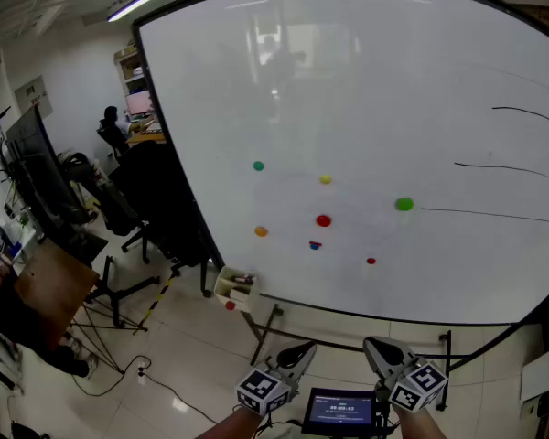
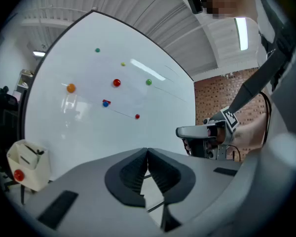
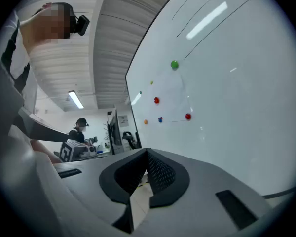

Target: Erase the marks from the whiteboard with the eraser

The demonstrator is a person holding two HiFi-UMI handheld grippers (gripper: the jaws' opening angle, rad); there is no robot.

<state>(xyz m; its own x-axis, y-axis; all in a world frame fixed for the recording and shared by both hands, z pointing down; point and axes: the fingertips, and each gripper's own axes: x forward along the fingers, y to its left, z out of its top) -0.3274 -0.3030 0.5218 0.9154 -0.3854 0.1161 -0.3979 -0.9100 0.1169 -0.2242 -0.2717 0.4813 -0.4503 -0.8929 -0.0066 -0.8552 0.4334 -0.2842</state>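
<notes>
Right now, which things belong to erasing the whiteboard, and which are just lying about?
For the job: whiteboard, black marker lines, left gripper, right gripper, both shut and empty; no eraser visible.
Lying about: coloured magnets, white box, office chair.

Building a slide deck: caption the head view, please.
Left tool and right tool, both shut, empty, below a whiteboard with coloured dots and black marker lines.
</notes>
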